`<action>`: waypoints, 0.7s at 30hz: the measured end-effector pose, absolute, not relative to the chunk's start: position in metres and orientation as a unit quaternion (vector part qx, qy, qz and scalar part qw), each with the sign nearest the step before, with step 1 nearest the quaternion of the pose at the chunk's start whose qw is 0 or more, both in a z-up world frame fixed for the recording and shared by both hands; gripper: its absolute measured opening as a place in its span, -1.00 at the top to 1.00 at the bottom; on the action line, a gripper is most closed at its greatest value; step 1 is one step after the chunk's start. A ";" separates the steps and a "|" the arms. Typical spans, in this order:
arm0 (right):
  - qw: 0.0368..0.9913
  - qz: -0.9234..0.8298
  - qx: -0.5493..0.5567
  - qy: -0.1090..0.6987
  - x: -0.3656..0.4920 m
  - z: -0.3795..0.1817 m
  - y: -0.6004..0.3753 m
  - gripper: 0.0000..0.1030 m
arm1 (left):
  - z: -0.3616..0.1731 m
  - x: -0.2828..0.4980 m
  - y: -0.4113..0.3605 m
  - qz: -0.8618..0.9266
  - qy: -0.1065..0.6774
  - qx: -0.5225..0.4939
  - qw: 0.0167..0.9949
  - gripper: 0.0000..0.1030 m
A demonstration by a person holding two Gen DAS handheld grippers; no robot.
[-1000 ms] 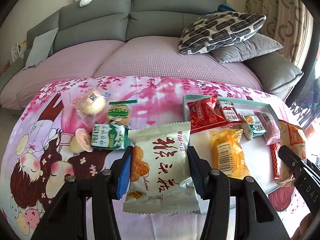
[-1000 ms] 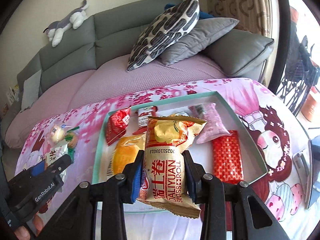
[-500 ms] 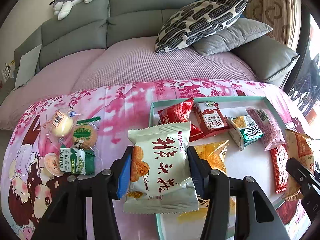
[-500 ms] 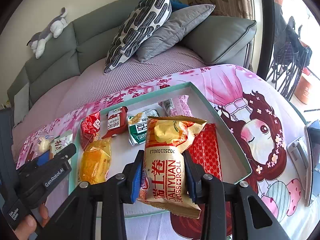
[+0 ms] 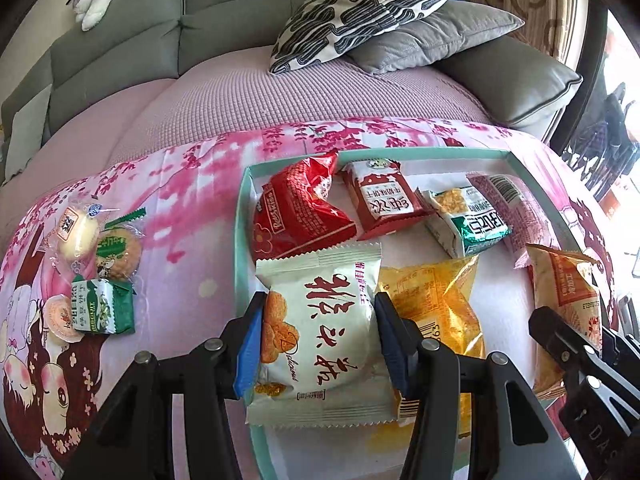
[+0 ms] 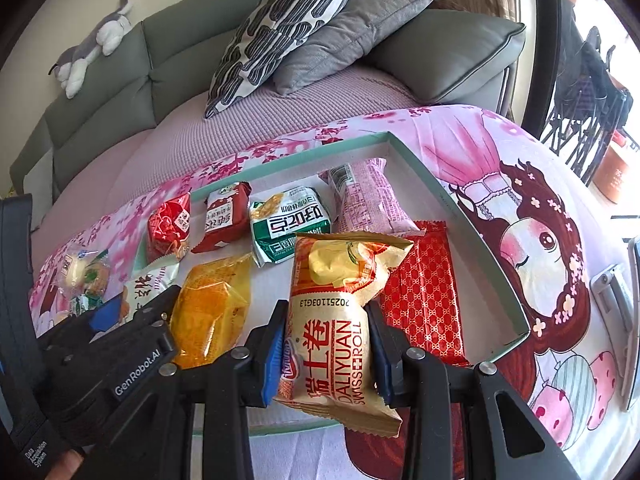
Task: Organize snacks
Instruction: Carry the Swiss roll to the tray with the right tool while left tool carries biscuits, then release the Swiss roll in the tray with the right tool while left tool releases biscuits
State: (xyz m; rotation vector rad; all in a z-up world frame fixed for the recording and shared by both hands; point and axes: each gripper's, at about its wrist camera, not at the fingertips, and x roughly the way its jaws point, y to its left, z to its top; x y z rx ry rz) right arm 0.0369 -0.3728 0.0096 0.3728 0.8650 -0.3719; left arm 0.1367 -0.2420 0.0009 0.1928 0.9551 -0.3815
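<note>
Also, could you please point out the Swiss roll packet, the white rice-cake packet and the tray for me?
Swiss roll packet [image 6: 336,344]: right wrist view, on its printed front between the pads.
White rice-cake packet [image 5: 320,332]: left wrist view, on its front's middle.
Tray [image 6: 460,216]: right wrist view, on its teal right rim.

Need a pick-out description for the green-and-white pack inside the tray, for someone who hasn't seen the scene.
Start at the teal-rimmed tray on the pink cartoon tablecloth in front of the grey sofa. In the tray's far row, the green-and-white pack lies third from the left, between the dark red carton-shaped pack and the pale pink pack. It is the only green wrapper in the tray, with yellow crumbs pictured at one corner.
</note>
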 end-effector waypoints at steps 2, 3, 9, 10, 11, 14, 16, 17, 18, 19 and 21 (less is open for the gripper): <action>0.871 -0.177 0.180 0.421 0.039 0.004 -0.374 0.24 | -0.002 0.138 -0.245 -0.186 0.462 0.091 0.862 -0.05; 0.870 -0.176 0.182 0.424 0.040 0.001 -0.375 0.24 | -0.002 0.138 -0.246 -0.187 0.465 0.088 0.861 -0.06; 0.860 -0.176 0.192 0.439 0.044 -0.014 -0.379 0.24 | -0.010 0.144 -0.244 -0.183 0.486 0.075 0.851 -0.06; 0.859 -0.176 0.192 0.440 0.044 -0.016 -0.379 0.24 | -0.011 0.144 -0.243 -0.182 0.486 0.073 0.852 -0.06; 0.860 -0.177 0.190 0.440 0.045 -0.016 -0.378 0.23 | -0.011 0.144 -0.244 -0.182 0.485 0.074 0.852 -0.06; 0.859 -0.179 0.184 0.444 0.045 -0.018 -0.376 0.22 | -0.012 0.144 -0.245 -0.183 0.485 0.073 0.852 -0.06; 0.857 -0.179 0.185 0.446 0.047 -0.019 -0.375 0.19 | -0.012 0.144 -0.245 -0.184 0.485 0.072 0.852 -0.07; 0.856 -0.180 0.187 0.447 0.049 -0.020 -0.375 0.16 | -0.011 0.144 -0.245 -0.184 0.485 0.072 0.852 -0.07; 0.854 -0.182 0.187 0.450 0.050 -0.021 -0.375 0.14 | -0.011 0.144 -0.245 -0.185 0.486 0.071 0.851 -0.07; 0.854 -0.181 0.188 0.450 0.049 -0.021 -0.376 0.11 | -0.012 0.144 -0.245 -0.185 0.487 0.072 0.851 -0.07; 0.854 -0.180 0.189 0.450 0.049 -0.020 -0.376 0.04 | -0.012 0.145 -0.246 -0.185 0.487 0.073 0.850 -0.07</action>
